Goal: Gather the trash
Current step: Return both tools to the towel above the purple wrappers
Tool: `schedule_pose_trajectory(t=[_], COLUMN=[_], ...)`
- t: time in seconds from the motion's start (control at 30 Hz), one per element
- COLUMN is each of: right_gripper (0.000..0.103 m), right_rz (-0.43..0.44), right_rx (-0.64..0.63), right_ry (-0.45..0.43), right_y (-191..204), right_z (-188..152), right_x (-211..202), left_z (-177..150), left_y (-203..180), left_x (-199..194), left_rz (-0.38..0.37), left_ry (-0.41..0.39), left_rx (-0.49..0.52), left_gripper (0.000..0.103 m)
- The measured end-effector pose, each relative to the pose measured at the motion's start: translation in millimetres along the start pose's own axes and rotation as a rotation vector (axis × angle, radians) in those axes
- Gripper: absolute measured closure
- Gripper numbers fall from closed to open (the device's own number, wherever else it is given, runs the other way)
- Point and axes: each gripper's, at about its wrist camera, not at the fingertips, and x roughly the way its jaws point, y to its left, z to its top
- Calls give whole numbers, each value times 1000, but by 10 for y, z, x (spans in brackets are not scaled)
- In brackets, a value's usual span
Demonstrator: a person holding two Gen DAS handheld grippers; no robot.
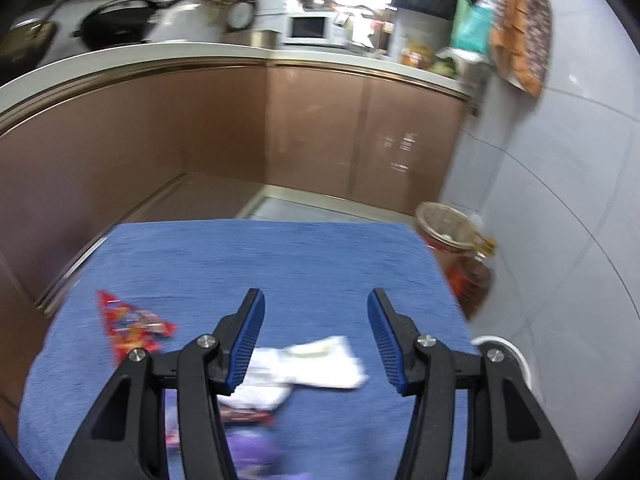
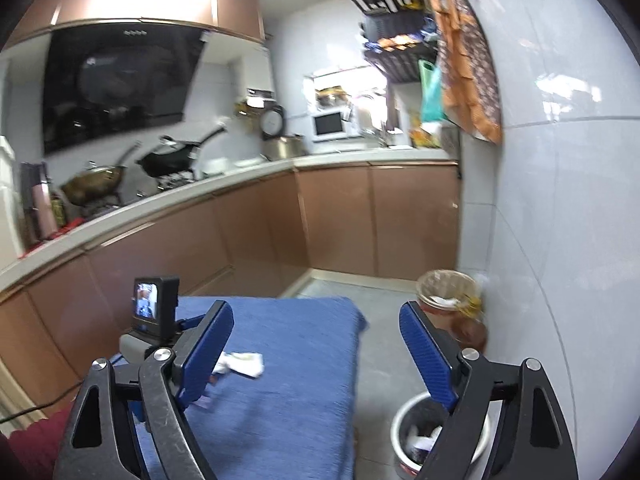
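A: Currently both my grippers are empty. Left gripper hangs over the blue-covered surface, fingers partly apart, nothing between the pads. Right gripper has its fingers spread wide, also gripping nothing.

B: Where is the trash?

A: Still on the surface. White crumpled wrapper lies below the left gripper, roughly between its fingers in that view. Red snack packet sits off toward the left edge. Something purple is nearest me, too blurred to identify.

B: And the bin?

A: White bin stands on the floor just beside the surface's right edge, below my right gripper; scraps already lie inside. My judgement: the right fingers stand wide over it because that side handles the drop, and the bin is parked close so the carry is short.

B: Views differ?

A: Yes. The right wrist view looks into the bin; the left shows only its rim. The left view shows the red packet and the purple item; the right shows just the white wrapper, plus the camera on my left gripper. A lined basket by the wall shows in both.
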Motion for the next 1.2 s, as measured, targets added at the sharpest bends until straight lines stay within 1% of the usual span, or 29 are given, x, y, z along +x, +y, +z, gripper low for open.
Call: schedule_pose_trajectory(t=[0.17, 0.23, 0.3, 0.37, 0.43, 0.57, 0.63, 0.7, 0.77, 0.87, 1.13, 1.2], right_gripper=[18, 18, 18, 18, 18, 18, 18, 18, 18, 18, 18, 20], right_rz=[74, 99, 118, 133, 141, 149, 148, 156, 174, 203, 230, 248], right_rx=[-19, -35, -58, -66, -61, -34, -30, -30, -31, -33, -38, -45], right_ry=[12, 35, 61, 74, 92, 106, 121, 143, 167, 211, 316, 340], right_y=[186, 294, 386, 429, 448, 363, 349, 356, 355, 404, 488, 516], right_z=[-6, -46, -95, -146, -187, -217, -239, -284, -328, -409, -633, -685], right_x=[78, 168, 272, 335, 427, 526, 618, 691, 786, 978, 1433, 1533], left_z=[-92, -180, -278, -399, -509, -669, -688, -725, -754, -807, -854, -879], left_y=[647, 895, 1121, 1318, 1435, 1590, 1627, 1627, 1610, 1582, 1532, 1516], left_x=[-115, -174, -249, -346, -413, -480, -481, -454, -374, -255, 46, 127], left_rz=[114, 154, 168, 164, 161, 138, 124, 95, 50, 11, -46, -66], left_ry=[-4, 0, 1, 1, 5, 13, 13, 25, 54, 91, 153, 172], left_rx=[-60, -73, -92, -110, -116, -134, -138, -140, -134, -135, -119, -117], left_gripper=[51, 51, 51, 51, 51, 51, 51, 51, 49, 49, 49, 49])
